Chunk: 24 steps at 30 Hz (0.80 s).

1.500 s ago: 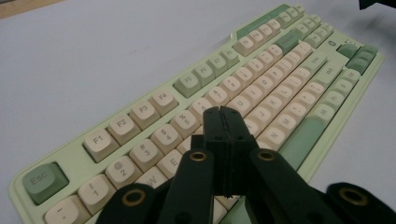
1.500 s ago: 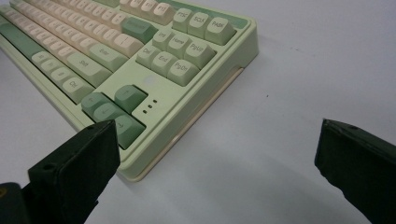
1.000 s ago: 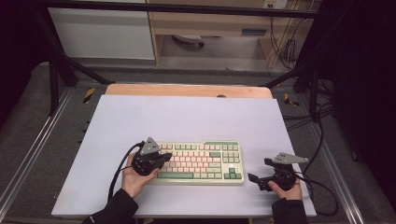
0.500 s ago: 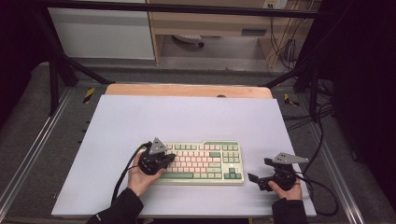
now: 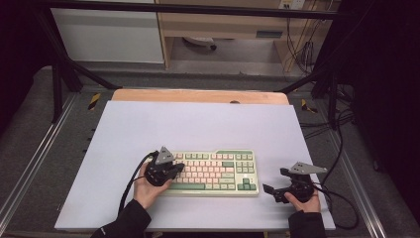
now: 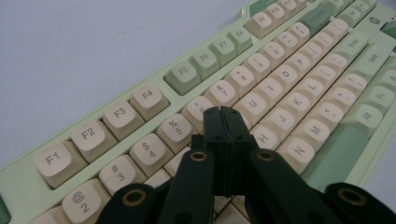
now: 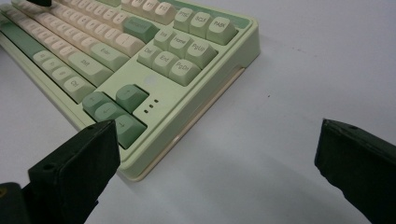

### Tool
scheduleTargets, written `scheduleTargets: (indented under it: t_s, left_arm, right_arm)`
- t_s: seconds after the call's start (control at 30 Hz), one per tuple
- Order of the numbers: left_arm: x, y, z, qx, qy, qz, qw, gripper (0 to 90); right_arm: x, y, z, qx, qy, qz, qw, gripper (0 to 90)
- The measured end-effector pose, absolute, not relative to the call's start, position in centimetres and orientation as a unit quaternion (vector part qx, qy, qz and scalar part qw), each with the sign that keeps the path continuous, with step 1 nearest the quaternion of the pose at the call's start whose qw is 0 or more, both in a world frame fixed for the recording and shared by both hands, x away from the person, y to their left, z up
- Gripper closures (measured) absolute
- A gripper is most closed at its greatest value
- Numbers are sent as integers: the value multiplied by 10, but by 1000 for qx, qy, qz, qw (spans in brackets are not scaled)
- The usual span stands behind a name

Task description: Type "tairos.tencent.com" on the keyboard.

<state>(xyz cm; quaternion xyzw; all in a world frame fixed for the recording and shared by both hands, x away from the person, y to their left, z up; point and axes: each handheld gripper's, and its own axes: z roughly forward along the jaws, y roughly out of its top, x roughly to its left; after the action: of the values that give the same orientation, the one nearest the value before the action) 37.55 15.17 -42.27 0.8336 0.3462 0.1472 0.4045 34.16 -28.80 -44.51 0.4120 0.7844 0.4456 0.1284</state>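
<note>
lying flat on the white worktop (image 5: pixel 198 124), toward the near edge: the keyboard (image 5: pixel 213 172), long axis running side to side across the worktop, function row on the far side, space bar on the near side, arrow and page keys at its right end.

hovering over the keyboard's left half: the left hand-held gripper (image 5: pixel 174 169), jaws clenched tight together with nothing between them. seen along its own jaws (image 6: pixel 223 122), the joined tips pointing down at the letter rows, sitting just over the keys between the 5 and 7 keys and the h key; impossible to tell whether actually touching a keycap or hanging just above. looking like poking at a single key with the closed tips, so the deciding relation being straight down: key directly beneath the tip, neighbours crowding close on every side along the keyboard's long axis.

waiting off the keyboard's right end: the right hand-held gripper (image 5: pixel 270 190), jaws spread wide and released, holding nothing. through its own view (image 7: pixel 210 154), the near right corner of the keyboard lying just ahead and to the left, arrow keys (image 7: pixel 114 109) nearest the left jaw, bare worktop under the gap.

clearly nearer to the letter keys: the left one; better placed for the right end and the arrow cluster: the right one.
</note>
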Motion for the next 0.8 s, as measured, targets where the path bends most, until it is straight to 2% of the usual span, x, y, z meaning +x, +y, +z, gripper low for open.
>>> scheduleTargets:
  t_s: [0.43,0.8]
  left_arm:
    - [364,192,-409,820,360,160,415,900]
    - [358,216,-417,819,375,163,403,900]
  right_arm:
    - [342,-287,-446,412,785,444,128,7]
    - [342,-287,-446,411,786,443,127,7]
